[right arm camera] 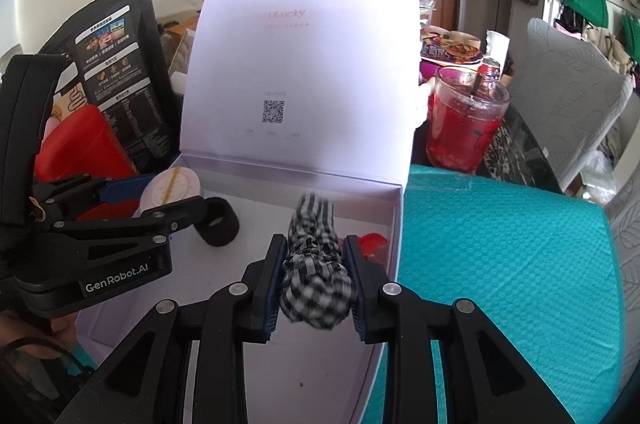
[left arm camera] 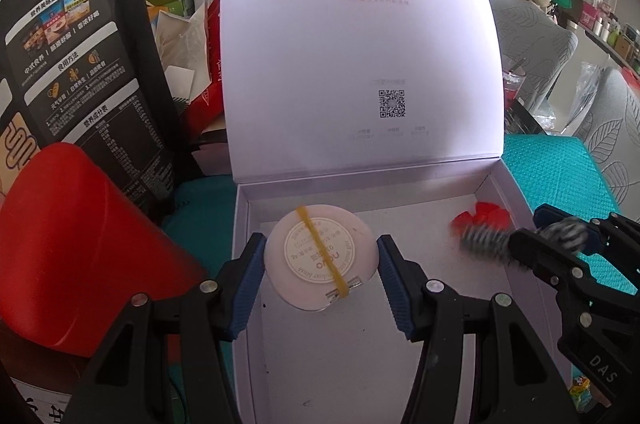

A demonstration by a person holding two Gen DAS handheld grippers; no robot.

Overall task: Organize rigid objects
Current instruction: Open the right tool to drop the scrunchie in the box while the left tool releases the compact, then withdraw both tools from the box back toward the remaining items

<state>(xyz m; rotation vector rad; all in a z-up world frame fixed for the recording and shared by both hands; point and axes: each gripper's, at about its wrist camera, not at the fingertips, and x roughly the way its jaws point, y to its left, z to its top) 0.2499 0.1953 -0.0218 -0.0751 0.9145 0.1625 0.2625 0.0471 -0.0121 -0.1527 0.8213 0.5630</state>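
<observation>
Room: a cluttered home table under a teal padded mat [right arm camera: 500,264], with a black food pouch [left arm camera: 80,84], a red container [left arm camera: 80,244], a glass of red drink [right arm camera: 464,120] and green bags hanging on the far wall.
Surface: an open white gift box [left arm camera: 256,324] sits on the mat, its hinged lid [left arm camera: 360,44] standing upright at the back.
Already in the box: a small red piece [left arm camera: 480,214] lies by the right wall, and a black cylinder [right arm camera: 219,224] stands on the floor of the box, seen only from the right wrist view.
Left gripper [left arm camera: 320,276]: its blue pads sit on either side of a round white compact [left arm camera: 320,256] banded with a yellow rubber band [left arm camera: 320,252]; the pads look to be touching its rim, low inside the box at the back left.
Right gripper [right arm camera: 312,280]: its pads flank a black-and-white checked fabric bundle [right arm camera: 316,280] over the right half of the box; the grip looks loose, and whether the pads press on it I cannot tell.
Progress: judged well underway, with two things placed and two more brought inside the box walls.
Left to do: letting go of the compact and the bundle, pulling both grippers clear, and probably closing the lid; whether more items wait outside cannot be seen.
</observation>
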